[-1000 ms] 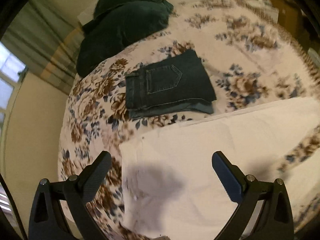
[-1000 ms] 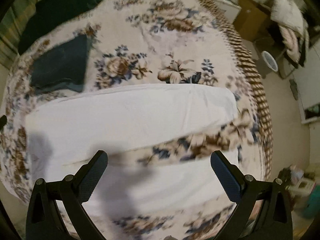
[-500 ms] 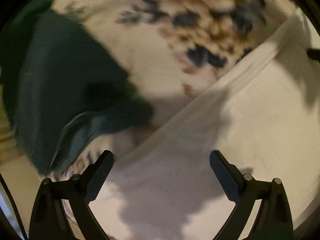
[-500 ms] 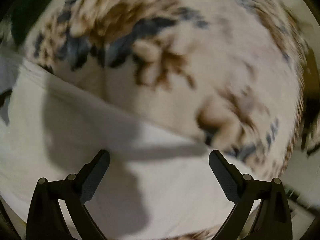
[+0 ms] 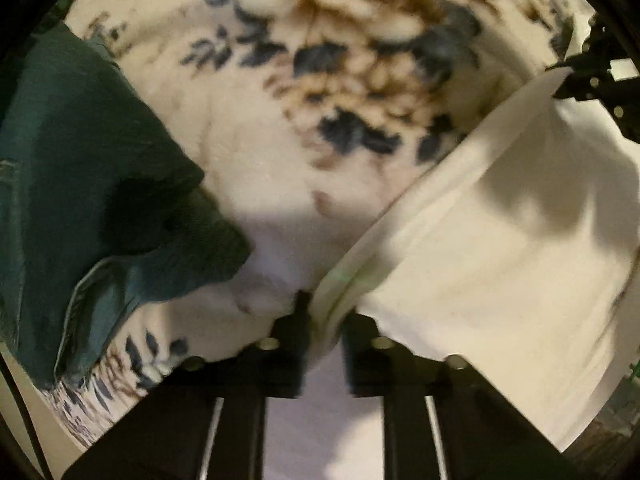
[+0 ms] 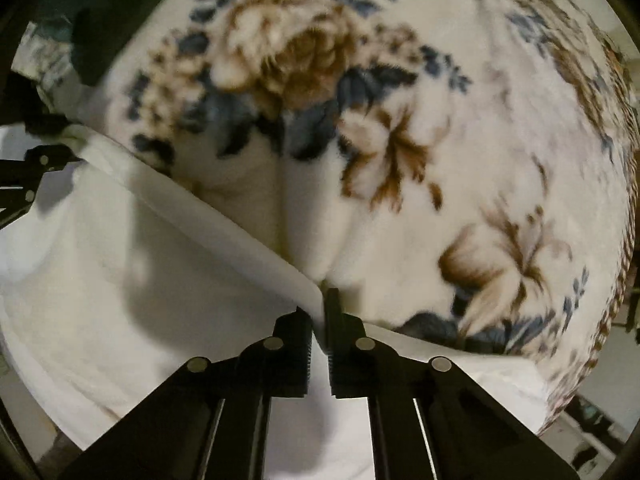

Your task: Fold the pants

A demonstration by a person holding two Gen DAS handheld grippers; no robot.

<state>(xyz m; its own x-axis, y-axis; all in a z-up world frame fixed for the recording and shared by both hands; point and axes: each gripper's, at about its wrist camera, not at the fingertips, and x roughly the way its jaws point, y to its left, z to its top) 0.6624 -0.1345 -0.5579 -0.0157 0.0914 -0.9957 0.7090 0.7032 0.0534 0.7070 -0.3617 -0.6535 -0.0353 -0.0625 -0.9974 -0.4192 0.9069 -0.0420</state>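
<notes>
Here both claws pinch blurred white pants.

Legible text, labels, brands, numbers, signs — none in either wrist view. Surfaces checked: white pants, folded dark jeans, floral bedspread — printed flowers and leaves only, no lettering. Both views are motion-blurred, so any fine print is beyond reading.
</notes>
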